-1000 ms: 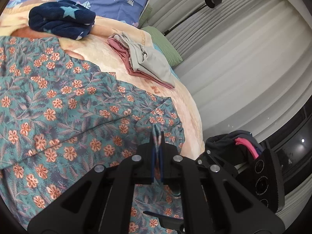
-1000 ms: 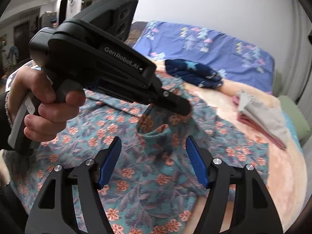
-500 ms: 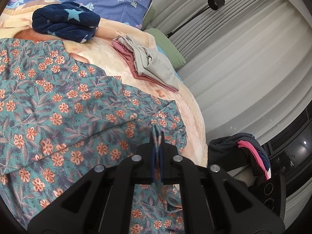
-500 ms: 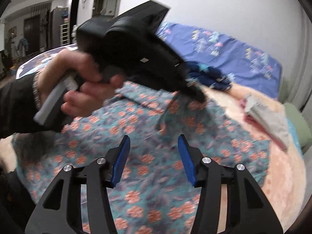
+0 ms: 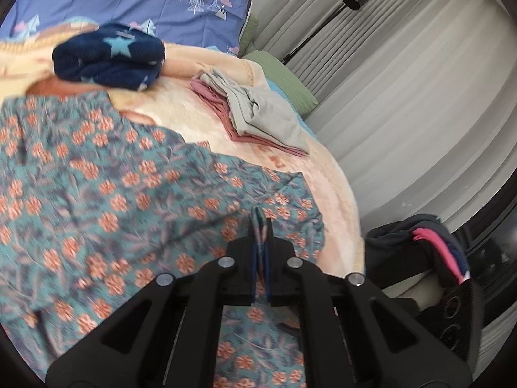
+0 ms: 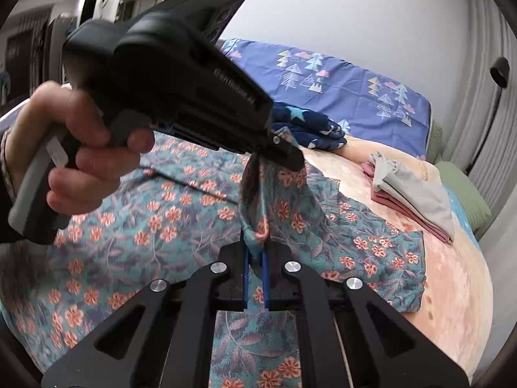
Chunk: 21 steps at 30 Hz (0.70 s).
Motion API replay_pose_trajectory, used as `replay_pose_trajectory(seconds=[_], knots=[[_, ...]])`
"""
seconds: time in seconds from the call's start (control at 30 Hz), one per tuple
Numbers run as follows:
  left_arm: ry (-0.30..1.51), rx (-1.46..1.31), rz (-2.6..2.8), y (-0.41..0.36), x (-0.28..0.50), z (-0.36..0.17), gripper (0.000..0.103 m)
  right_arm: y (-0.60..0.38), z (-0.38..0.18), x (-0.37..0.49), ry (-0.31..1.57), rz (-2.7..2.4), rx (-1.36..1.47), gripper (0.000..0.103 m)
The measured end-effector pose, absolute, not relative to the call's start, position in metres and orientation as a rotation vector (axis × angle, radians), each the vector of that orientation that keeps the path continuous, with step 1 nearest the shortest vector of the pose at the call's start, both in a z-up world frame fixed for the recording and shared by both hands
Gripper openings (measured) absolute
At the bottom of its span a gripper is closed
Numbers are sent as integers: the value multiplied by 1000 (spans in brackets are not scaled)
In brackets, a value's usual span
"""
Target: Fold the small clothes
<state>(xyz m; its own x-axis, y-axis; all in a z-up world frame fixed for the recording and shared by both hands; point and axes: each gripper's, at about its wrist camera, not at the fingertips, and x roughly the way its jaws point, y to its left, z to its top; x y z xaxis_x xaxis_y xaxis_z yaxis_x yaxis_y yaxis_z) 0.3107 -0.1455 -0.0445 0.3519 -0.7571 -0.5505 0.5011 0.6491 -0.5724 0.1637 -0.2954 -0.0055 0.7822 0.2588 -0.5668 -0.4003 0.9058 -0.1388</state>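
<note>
The left hand-held gripper [image 5: 261, 226] is pinching a fold of the floral garment [image 5: 106, 200] on the bed [image 5: 326, 174]. The right hand-held gripper [image 6: 256, 252], its jaws having just been closing, is clamping the same cloth.

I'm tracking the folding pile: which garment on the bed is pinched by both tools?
The teal floral garment; left tool and right tool both clamp it. The grey top and star blanket lie untouched.
</note>
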Motion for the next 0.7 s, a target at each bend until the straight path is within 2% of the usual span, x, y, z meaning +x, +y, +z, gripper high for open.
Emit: replay_pose_trajectory(seconds=[0.4, 0.57, 0.7], knots=[[826, -223, -770, -124, 322, -6, 3, -266, 22, 180, 528, 370, -197, 5], [807, -206, -749, -99, 338, 28, 3, -274, 56, 211, 548, 530, 97, 5], [790, -221, -720, -77, 351, 55, 3, -276, 77, 236, 555, 599, 216, 5]])
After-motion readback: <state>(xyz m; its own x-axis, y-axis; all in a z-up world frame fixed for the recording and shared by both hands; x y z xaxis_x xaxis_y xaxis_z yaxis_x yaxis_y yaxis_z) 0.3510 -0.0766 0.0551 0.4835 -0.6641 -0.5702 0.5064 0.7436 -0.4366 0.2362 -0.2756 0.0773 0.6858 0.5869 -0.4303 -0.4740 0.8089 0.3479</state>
